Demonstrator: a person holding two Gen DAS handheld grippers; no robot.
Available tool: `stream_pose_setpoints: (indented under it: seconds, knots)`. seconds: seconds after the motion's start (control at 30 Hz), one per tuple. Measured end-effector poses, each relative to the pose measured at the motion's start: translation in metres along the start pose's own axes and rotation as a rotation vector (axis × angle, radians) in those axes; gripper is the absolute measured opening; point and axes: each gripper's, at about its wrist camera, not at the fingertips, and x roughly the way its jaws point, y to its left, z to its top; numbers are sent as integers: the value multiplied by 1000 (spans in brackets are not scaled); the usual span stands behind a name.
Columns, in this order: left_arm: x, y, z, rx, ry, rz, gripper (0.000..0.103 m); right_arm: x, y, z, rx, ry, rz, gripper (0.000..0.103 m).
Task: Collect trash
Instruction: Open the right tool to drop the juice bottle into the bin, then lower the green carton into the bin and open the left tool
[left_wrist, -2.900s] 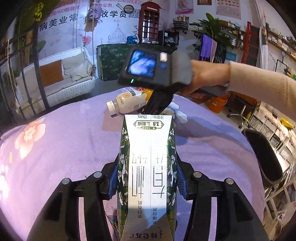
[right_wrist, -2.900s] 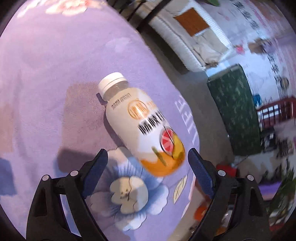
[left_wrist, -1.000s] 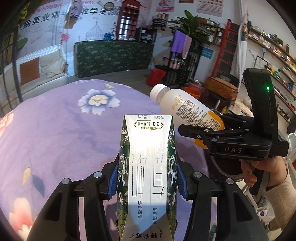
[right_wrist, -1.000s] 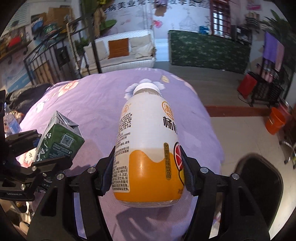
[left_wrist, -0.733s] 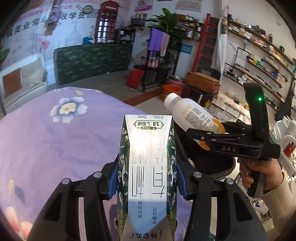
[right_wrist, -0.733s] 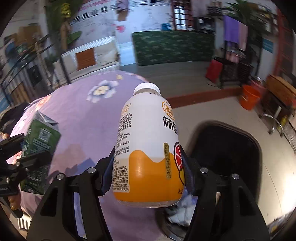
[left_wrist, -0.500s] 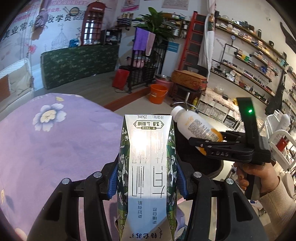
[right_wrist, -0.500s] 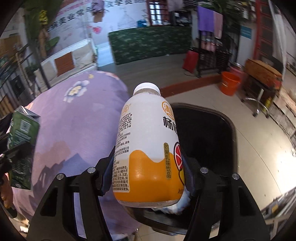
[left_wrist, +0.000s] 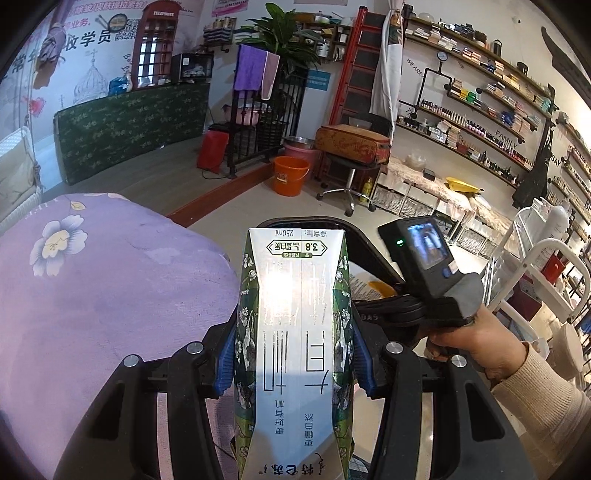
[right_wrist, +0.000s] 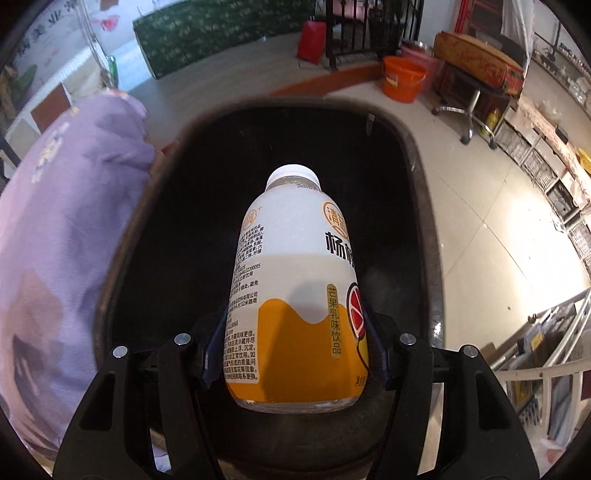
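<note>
Holding white-and-orange plastic drink bottle (right_wrist: 295, 295) in my right hand-held gripper (right_wrist: 293, 354), clamped low on body, over black bin (right_wrist: 421, 206). Smooth, rigid, probably light. Left hand-held gripper (left_wrist: 293, 350) grips green-and-white milk carton (left_wrist: 291, 332); bin at 12 o'clock.

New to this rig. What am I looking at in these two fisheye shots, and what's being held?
No robot arm: a person carries handheld tongs in each hand, each with a camera looking along its fingers. The left view shows the left tongs clamped on a green-and-white milk carton beside a table with a purple flowered cloth; the right hand and its device are also visible. The right view shows the right tongs gripping a white-and-orange drink bottle, cap pointing into a black trash bin.
</note>
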Motion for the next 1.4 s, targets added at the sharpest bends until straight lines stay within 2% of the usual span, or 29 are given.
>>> stream_pose_setpoints:
  seconds: [0.1, 0.23, 0.43, 0.57, 0.73, 0.77, 0.87, 1.2, 1.3, 1.4]
  knots:
    - [2, 1, -1, -9, 10, -9, 50, 18, 14, 2, -91, 66, -80, 62]
    - [2, 0, -1, -9, 11, -6, 50, 33, 24, 8, -107, 116, -72, 62]
    - [7, 0, -3, -11, 33, -14, 50, 31, 24, 9, -93, 82, -67, 63]
    - [13, -5, 1, -10, 43, -22, 50, 12, 19, 6, -49, 13, -45, 64]
    - [23, -12, 2, -8, 65, -40, 50, -12, 6, -3, 44, -106, -16, 72]
    - [26, -14, 3, -9, 72, -48, 50, -18, 3, -7, 66, -134, -5, 76]
    - [31, -19, 4, 2, 80, -50, 50, -35, -1, -16, 105, -204, -19, 80]
    - [62, -33, 19, 29, 139, -77, 50, -68, -19, -30, 150, -349, -71, 82]
    - [73, -35, 22, 13, 166, -91, 50, -73, -27, -32, 172, -364, -75, 88]
    - [85, -41, 23, 32, 186, -76, 50, -72, -33, -34, 192, -369, -78, 88]
